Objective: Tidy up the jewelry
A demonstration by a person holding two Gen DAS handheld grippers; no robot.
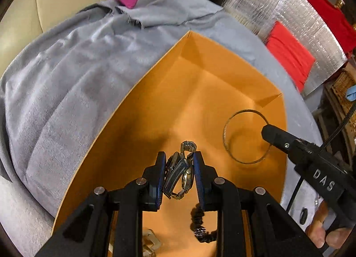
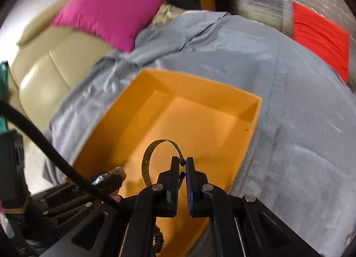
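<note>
Lettering "DAS" on right gripper (image 1: 265,132), bangle (image 1: 245,136) clamped

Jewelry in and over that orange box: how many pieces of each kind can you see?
Watches: 1, the metal watch in the left gripper
Bangles: 1, the gold bangle in the right gripper
Black beaded bracelets: 1
Unclear metal piece: 1
Total: 4

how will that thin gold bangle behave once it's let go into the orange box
The bangle looks like a rigid thin hoop, pinched at one edge by the right hand-held gripper, so probably light. Being round, it may roll or wobble across the orange box floor before lying flat.
</note>
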